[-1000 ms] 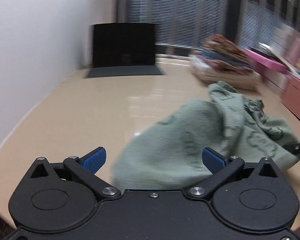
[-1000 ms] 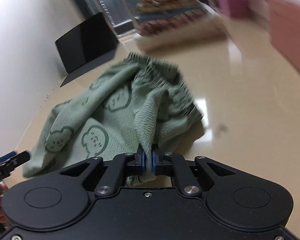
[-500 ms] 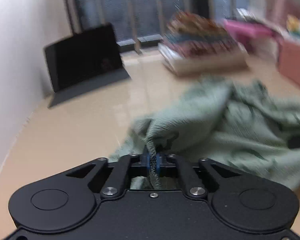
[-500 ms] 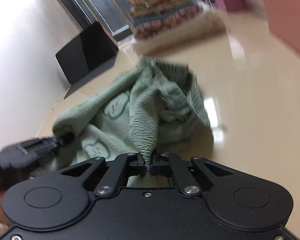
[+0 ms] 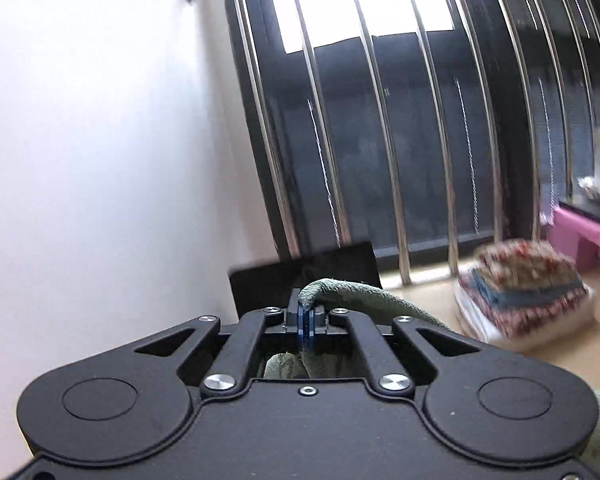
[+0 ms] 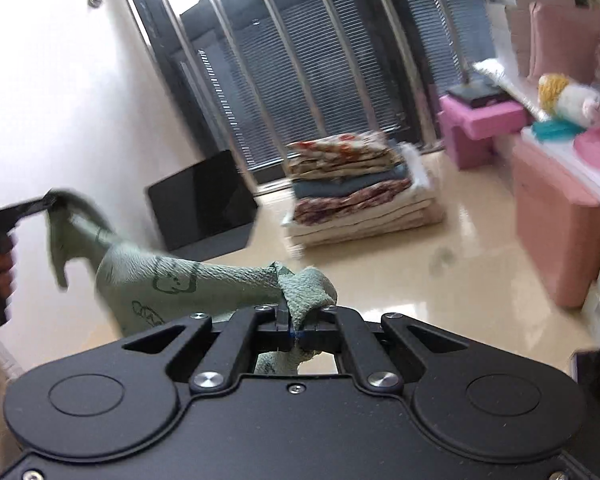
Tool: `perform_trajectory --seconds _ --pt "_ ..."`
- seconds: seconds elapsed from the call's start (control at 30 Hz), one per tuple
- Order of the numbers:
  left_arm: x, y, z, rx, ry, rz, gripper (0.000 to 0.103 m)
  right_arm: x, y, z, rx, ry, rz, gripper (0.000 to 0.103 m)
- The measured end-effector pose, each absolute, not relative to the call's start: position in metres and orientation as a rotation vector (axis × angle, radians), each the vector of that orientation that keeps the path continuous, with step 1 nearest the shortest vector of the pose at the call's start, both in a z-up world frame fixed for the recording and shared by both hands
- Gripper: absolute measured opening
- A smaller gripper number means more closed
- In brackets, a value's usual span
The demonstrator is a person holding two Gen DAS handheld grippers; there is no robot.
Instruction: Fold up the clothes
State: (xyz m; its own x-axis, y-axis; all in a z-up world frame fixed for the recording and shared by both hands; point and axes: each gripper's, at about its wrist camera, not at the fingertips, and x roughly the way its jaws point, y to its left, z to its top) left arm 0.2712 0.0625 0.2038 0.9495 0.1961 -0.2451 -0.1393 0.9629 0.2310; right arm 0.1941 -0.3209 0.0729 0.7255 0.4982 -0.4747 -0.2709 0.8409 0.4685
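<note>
**Green garment up in the air between both grippers**

We judge the step in hand to be the lift and spread: the cloth has to be opened out before any fold can be made. Our left gripper [image 5: 307, 326] has its blue pads pressed together on a bunched edge of the green garment [image 6: 168, 284], and our right gripper [image 6: 296, 322] is likewise clamped on another bunched edge of it. In the right wrist view the cloth hangs between the two, slack and sagging in the middle, above the beige table [image 6: 440, 280]; whether its lowest part touches the surface we cannot tell.

The next move, as we read it, calls for drawing the two grippers apart until the held edge runs taut, then lowering the cloth flat onto the table in front of the dark tablet [image 6: 202, 208] and clear of the stack of folded clothes [image 6: 360, 188].

The garment is a soft, pale green knit with a ribbed texture and dark outlined bear faces. It looks limp and crumpled, with one loose flap drooping below the left gripper.
</note>
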Motion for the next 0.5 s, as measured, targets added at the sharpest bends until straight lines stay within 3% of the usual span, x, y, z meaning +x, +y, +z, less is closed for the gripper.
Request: perform_trajectory --seconds 0.1,0.2,0.23,0.27,0.3,0.33,0.37,0.5 --pt "0.288 0.053 0.216 0.212 0.274 0.152 0.002 0.186 -0.329 0.086 0.406 0.609 0.465 0.001" --pt "0.313 0.038 0.208 0.203 0.327 0.091 0.006 0.173 -0.311 0.06 0.442 0.717 0.525 0.001" --pt "0.325 0.028 0.198 0.209 0.365 0.075 0.02 0.169 -0.303 0.048 0.442 0.763 0.544 0.006" --pt "0.336 0.019 0.184 0.218 0.413 0.08 0.055 0.166 -0.294 0.037 0.443 0.809 0.562 0.01" --pt "0.343 0.012 0.17 0.227 0.449 0.097 0.075 0.163 -0.286 0.025 0.442 0.855 0.579 0.015" --pt "0.348 0.003 0.154 0.24 0.471 0.115 0.099 0.161 -0.279 0.014 0.419 0.895 0.575 0.035" --pt "0.351 -0.004 0.139 0.253 0.487 0.127 0.101 0.159 -0.273 0.004 0.397 0.935 0.571 0.047" --pt "0.328 -0.013 0.084 0.259 0.535 0.079 0.101 0.144 -0.28 -0.015 0.383 0.984 0.561 0.051"
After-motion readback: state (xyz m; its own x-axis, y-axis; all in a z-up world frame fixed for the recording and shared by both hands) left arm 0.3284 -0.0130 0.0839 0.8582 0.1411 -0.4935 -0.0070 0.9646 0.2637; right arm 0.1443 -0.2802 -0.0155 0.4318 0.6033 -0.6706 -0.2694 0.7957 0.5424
